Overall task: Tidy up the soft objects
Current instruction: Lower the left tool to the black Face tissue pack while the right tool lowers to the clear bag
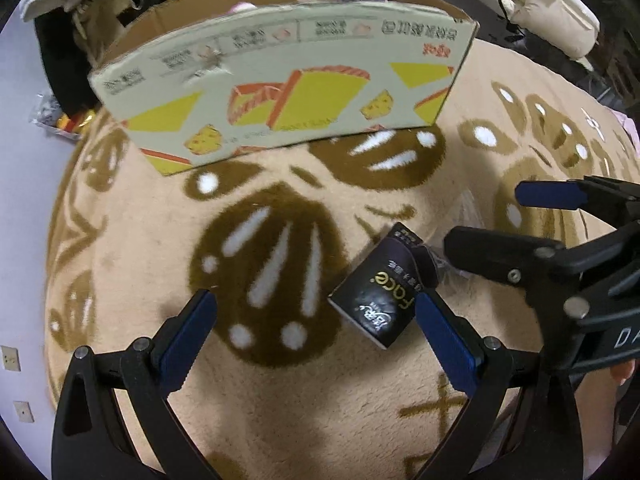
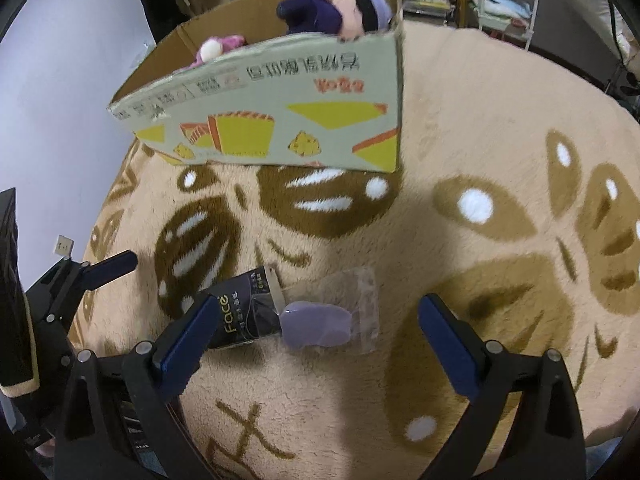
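Blue pads of the right gripper [image 2: 314, 334] stand wide apart and hold nothing, hovering low over the rug [image 2: 460, 92]; between them lies the purple pad [image 2: 316, 323] in its clear bag [image 2: 360, 304], touching the dark pack [image 2: 244, 312] on its left. The left gripper [image 1: 316, 326] is likewise spread and empty, its right finger just beside that pack. Both tools crowd one spot, so a close from either side could catch the other's finger or nip the pack along with the purple pad. The slick bag may slide out of the grip, or only the film may get pinched. Farther off, the box [image 2: 280, 120] already holds a doll [image 2: 336, 8] and a pink toy [image 2: 216, 46]; a careless drop could hit its near wall.
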`<state>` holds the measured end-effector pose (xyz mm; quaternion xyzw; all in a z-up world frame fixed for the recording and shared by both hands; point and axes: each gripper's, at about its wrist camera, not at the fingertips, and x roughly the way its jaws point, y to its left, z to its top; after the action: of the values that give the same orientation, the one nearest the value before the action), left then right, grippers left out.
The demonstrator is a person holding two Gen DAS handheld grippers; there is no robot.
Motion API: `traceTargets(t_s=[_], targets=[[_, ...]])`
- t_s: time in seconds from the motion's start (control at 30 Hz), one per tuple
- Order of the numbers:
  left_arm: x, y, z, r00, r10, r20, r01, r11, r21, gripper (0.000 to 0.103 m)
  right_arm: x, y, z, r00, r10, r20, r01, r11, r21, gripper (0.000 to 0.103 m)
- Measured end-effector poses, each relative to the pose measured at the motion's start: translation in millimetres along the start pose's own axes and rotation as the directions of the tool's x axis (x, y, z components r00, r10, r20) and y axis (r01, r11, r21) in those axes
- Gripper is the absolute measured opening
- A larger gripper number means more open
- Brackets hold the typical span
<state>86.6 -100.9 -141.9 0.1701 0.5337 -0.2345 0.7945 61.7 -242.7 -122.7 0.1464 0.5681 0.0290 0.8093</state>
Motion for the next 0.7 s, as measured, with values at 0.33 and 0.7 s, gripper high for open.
traceTargets(t_s=[0.33,0.7], targets=[[18.8,-16.8,-3.6,0.999,-0.011,-0.036,0.013,0.999,0.043,0.099,22.2,-0.4,4.1,0.997,0.004,-0.083,-0.003,1.0,0.006,0.095],[34.4,-29.3,-5.2,0.998,-0.016,-0.053,0.019,0.998,0.057,0.099,34.1,5.1,2.5,0.994,0.01,-0.113,-0.01,1.0,0.003,0.083]])
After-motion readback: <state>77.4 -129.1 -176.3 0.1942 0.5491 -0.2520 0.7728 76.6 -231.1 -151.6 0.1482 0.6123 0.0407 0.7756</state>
